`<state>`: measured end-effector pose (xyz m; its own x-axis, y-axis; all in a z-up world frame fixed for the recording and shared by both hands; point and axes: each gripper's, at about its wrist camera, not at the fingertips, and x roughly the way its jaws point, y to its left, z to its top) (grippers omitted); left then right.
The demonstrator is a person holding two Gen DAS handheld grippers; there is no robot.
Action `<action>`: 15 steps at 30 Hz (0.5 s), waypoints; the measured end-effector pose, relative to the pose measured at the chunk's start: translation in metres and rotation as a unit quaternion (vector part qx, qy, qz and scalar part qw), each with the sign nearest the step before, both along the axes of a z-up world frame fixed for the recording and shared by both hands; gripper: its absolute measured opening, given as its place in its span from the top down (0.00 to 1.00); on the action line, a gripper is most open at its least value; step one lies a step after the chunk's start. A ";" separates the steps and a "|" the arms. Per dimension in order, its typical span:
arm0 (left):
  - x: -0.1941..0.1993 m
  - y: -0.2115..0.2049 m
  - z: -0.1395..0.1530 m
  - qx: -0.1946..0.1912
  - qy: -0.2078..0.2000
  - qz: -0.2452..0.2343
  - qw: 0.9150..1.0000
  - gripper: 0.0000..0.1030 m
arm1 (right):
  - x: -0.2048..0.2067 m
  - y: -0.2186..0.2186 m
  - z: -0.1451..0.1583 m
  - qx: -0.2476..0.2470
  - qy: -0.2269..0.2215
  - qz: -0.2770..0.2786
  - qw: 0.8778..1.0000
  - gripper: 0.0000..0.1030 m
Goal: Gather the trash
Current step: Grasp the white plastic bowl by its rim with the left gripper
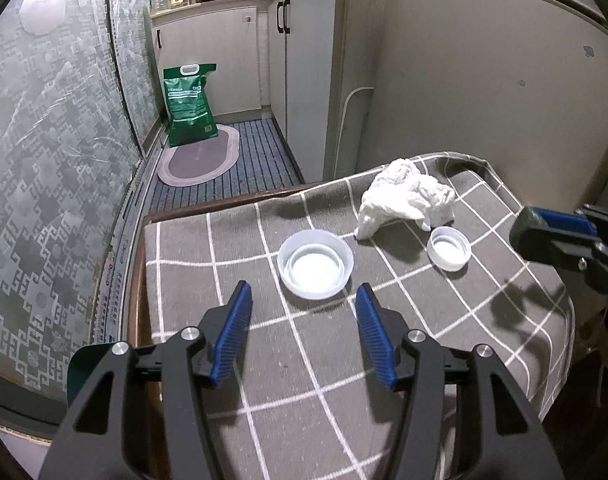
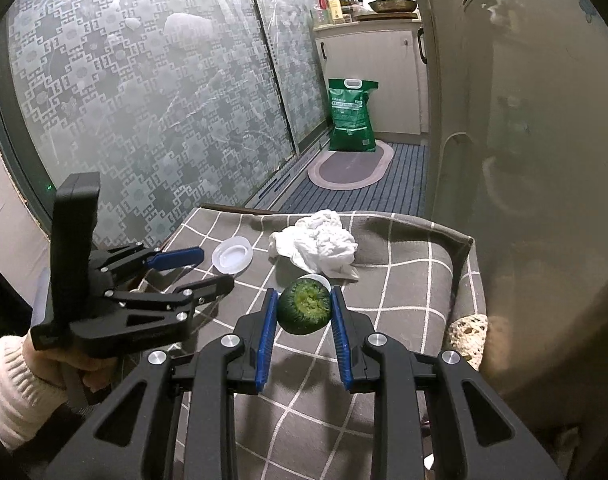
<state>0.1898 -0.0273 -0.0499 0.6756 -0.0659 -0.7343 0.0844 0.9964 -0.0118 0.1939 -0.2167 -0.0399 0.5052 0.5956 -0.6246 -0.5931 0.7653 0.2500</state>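
At lower centre, the right gripper (image 2: 304, 308) clamps a green vegetable stub (image 2: 304, 307) between its pads. The left gripper (image 1: 304, 300) gapes empty, the large white cap (image 1: 315, 264) just beyond its fingertips on the checked cloth (image 1: 304, 380).

Ahead of your left gripper (image 1: 304, 300), the checked cloth (image 1: 231, 248) lies bare at ten o'clock. The large cap (image 1: 315, 264) sits at twelve, crumpled tissue (image 1: 404, 198) and small cap (image 1: 448, 248) at one, the fridge wall (image 1: 484, 80) close behind them.
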 end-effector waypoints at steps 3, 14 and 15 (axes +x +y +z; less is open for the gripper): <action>0.007 -0.002 0.001 -0.002 0.005 0.004 1.000 0.43 | 0.001 -0.004 -0.001 0.003 0.003 -0.001 1.000 0.74; 0.023 -0.025 0.002 0.017 0.025 0.008 1.000 0.51 | 0.000 -0.014 -0.004 0.002 0.007 -0.007 1.000 0.75; 0.024 -0.026 0.002 0.015 0.026 0.010 0.999 0.52 | 0.001 -0.014 -0.004 0.001 0.007 -0.008 1.000 0.74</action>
